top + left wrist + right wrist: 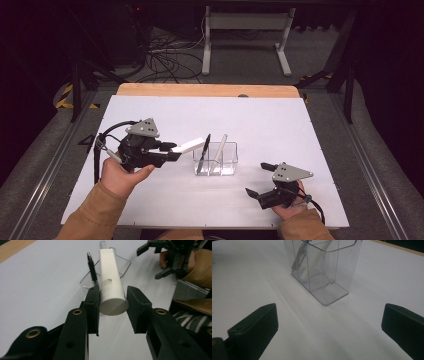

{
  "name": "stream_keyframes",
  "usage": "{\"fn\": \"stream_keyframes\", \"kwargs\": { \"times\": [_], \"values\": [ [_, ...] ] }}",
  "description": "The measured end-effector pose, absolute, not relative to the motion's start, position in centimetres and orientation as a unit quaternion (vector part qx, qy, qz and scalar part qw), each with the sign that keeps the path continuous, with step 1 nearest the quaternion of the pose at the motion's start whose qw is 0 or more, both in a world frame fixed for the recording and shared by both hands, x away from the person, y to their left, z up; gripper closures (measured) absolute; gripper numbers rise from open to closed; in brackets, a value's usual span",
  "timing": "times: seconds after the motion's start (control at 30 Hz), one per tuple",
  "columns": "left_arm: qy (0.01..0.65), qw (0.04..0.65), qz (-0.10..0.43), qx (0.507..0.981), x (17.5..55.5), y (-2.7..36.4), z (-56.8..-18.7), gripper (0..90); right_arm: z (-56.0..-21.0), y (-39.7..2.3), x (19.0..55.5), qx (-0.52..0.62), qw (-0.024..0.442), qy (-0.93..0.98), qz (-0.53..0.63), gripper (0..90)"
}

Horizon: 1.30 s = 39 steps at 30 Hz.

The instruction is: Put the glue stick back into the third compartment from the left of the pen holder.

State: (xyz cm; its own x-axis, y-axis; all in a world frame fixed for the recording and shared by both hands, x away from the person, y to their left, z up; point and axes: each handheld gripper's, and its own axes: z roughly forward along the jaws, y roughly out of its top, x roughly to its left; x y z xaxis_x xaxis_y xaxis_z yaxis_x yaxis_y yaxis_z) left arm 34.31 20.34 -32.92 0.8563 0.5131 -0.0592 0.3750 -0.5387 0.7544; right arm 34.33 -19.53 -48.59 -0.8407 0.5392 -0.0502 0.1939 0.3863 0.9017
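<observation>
My left gripper [175, 150] is shut on a white cylindrical tube [189, 146], held off the table with its far end pointing at a clear plastic container [227, 167]. In the left gripper view the tube [110, 285] sits between both pads, aimed at the container's rim [125, 265]. A black pen [204, 150] and a pale pen [219, 150] stand tilted inside the container. My right gripper [255, 178] rests near the table's front right, open, with nothing between its jaws. In the right gripper view the container [332, 270] stands just ahead of the open gripper [329, 322].
A white sheet [280, 125] covers the table, with a wooden strip [205, 90] along its far edge. Beyond the table lie loose cables [165, 60] and a white stand [247, 30] on the floor.
</observation>
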Motion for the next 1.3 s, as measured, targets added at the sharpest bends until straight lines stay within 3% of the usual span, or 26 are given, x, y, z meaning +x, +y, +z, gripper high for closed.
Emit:
{"fn": "stream_keyframes", "kwargs": {
  "times": [1.3],
  "values": [
    [0.209, 0.344, 0.048, 0.914, 37.9, 12.7, -32.3, 65.0, -48.6, -19.5, 34.3, 0.218, 0.165, 0.816, 0.509, 1.0]
  ]
}}
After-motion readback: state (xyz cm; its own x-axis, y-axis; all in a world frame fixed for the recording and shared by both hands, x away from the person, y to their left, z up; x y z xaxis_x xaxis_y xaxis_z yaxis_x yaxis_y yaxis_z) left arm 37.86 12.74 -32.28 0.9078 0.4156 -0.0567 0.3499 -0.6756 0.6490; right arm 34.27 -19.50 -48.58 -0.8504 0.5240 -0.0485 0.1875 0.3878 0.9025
